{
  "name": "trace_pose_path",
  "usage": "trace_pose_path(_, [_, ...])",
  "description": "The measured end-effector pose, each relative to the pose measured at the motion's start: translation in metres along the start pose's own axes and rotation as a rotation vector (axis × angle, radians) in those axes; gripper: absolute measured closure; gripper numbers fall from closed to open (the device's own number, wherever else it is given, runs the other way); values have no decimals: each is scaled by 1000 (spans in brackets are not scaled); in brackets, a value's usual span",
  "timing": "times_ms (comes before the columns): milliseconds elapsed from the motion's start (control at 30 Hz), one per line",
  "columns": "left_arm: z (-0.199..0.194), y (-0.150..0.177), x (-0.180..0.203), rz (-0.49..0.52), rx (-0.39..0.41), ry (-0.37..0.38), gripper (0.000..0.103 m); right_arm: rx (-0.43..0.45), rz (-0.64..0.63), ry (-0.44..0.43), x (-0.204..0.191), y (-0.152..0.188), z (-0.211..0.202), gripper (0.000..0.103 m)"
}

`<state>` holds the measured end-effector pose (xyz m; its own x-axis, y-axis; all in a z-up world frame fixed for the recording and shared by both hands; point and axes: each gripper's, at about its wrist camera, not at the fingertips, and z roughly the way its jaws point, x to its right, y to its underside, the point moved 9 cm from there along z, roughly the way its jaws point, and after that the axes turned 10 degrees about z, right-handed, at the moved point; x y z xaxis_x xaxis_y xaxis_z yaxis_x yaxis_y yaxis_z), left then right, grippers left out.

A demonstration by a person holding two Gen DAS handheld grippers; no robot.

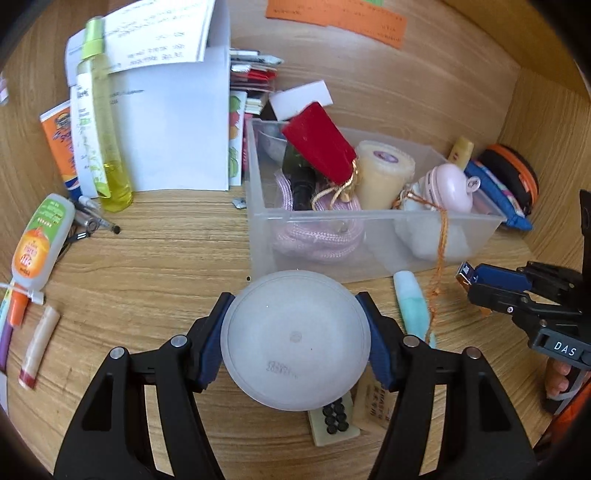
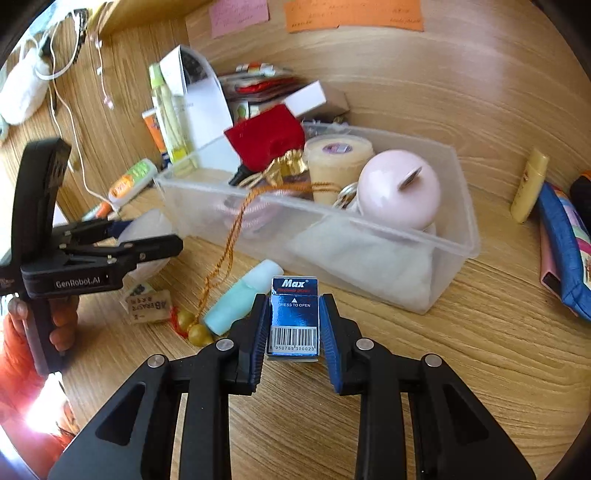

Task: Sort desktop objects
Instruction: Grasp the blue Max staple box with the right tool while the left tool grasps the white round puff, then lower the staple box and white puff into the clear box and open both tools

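**Both hands loaded in front of the sorting bin**

Left to right: your left gripper [image 1: 295, 343] has its fingers clamped on a frosted round lid [image 1: 295, 343] at lower centre of its view; your right gripper [image 2: 293, 321] has its fingers closed on a small blue Max box [image 2: 294, 317], low centre. The clear plastic bin [image 2: 458, 236] sits just beyond, crowded. The smooth lid could slip from its edge grip, and an orange cord [image 1: 439, 258] trailing over the bin's wall could snag a passing finger. The wood-grain table [image 1: 155, 266] is cluttered, backed by a wooden wall with an orange note [image 2: 352, 14].
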<state>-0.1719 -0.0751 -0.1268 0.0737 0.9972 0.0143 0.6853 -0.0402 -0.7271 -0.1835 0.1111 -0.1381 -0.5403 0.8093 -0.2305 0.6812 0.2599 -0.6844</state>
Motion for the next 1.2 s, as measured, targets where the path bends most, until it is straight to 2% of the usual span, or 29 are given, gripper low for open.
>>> trace_pose_path(233, [-23,-17,2,1,80,-12,38,66,59,-26,-4,-15,-16,78])
trace_pose_path(567, [-45,-70,3,-9,211,27,38,206,103,-27,-14,-52,-46,78])
trace_pose_path(833, [-36,-104,-1,-9,230,67,38,233,92,15,-15,-78,-42,78])
trace_pose_path(967, [-26,-121,-4,-9,240,44,38,227,84,40,-14,-93,-32,78])
trace_pose_path(1067, [-14,-130,-9,-5,225,17,38,228,92,70,-10,-109,-24,78])
trace_pose_path(1200, [2,-134,-10,-21,202,49,38,221,104,78,-7,-117,-11,78])
